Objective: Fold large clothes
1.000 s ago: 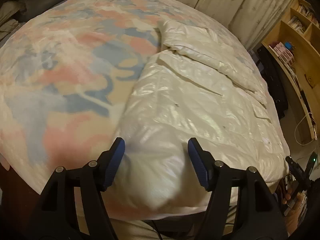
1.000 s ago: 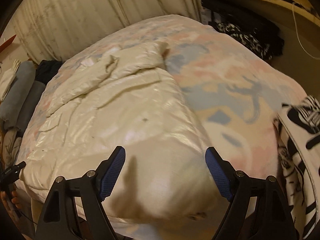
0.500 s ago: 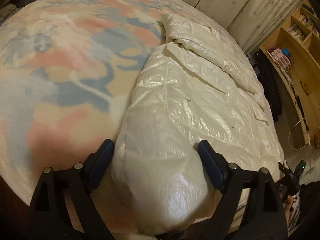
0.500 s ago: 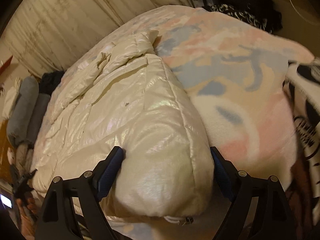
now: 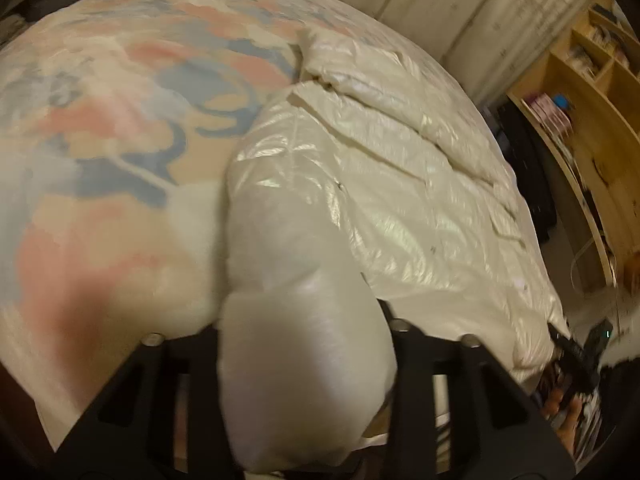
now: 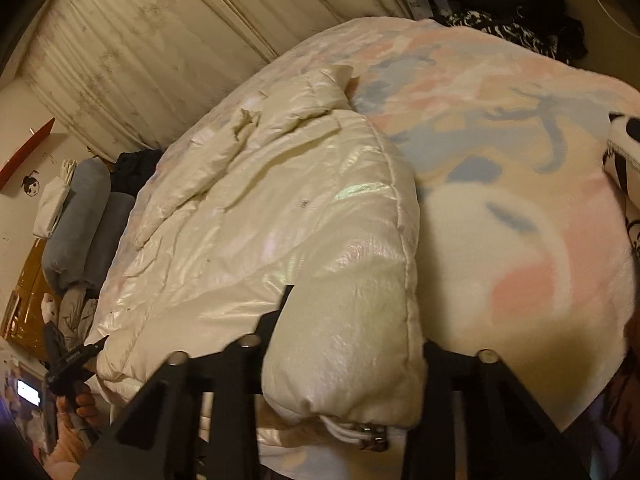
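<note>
A glossy white puffer jacket point(image 5: 400, 200) point(image 6: 260, 220) lies spread on a bed covered by a pastel pink, blue and cream blanket point(image 5: 120, 120) point(image 6: 520, 160). My left gripper point(image 5: 302, 320) is at one near corner of the jacket. Its jaws are closing, and a thick bulge of padding is squeezed between the black fingers point(image 5: 394, 332). My right gripper point(image 6: 352, 320) is at the other near corner with jaws closing on the padded hem, whose drawcord ends hang below. The fabric hides the blue pads in both views.
A pale curtain point(image 6: 160, 20) hangs behind the bed. Wooden shelves point(image 5: 580, 100) stand to the right in the left wrist view. Grey rolled cushions point(image 6: 80, 220) lie at the far side. A black-and-white cloth point(image 6: 624, 140) sits on the blanket's right edge.
Both grippers have sunk onto the jacket's near edge. Their jaws went from wide apart to pinched on the padding, which now bulges up between the fingers.
</note>
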The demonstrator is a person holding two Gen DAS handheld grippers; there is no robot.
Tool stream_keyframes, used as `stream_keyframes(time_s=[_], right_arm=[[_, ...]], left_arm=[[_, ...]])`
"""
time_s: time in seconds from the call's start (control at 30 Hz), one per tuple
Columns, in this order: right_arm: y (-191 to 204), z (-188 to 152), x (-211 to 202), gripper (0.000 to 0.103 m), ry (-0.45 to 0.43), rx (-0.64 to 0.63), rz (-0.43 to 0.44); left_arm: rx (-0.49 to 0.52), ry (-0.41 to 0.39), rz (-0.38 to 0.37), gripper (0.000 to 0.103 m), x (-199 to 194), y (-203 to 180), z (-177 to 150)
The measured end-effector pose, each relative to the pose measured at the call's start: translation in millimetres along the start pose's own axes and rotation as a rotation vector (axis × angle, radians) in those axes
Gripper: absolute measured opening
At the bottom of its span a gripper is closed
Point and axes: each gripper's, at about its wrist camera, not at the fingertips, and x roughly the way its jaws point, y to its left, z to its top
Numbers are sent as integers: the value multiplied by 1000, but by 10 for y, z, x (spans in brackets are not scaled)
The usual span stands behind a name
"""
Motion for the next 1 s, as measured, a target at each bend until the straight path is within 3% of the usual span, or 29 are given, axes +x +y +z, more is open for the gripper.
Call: stream_keyframes(time_s=[0.07,0.2,0.43,0.6,0.8,1.0], right_arm=[[98,32,-24,21,-15,-26,-26],[262,130,-158,18,-63,-46,-41],[542,280,-657,17,-162,-61,15],[729,382,-976,17,-225,-83,71],[892,669,-980,17,-257,-98,111],[945,1203,-793,17,-264,-64,141]], left_arm=[[2,-38,33,17,-79,-117,-7],[-30,-90,72,15,-257,-290,-45],[-115,-78,27,14,-686,-307,-76],[-103,-120,-31,14,-1175,-371,-76],[-97,-140,-86,14,-1306,-498,194],[-169,-164,-148,14,-1110,-506,789]])
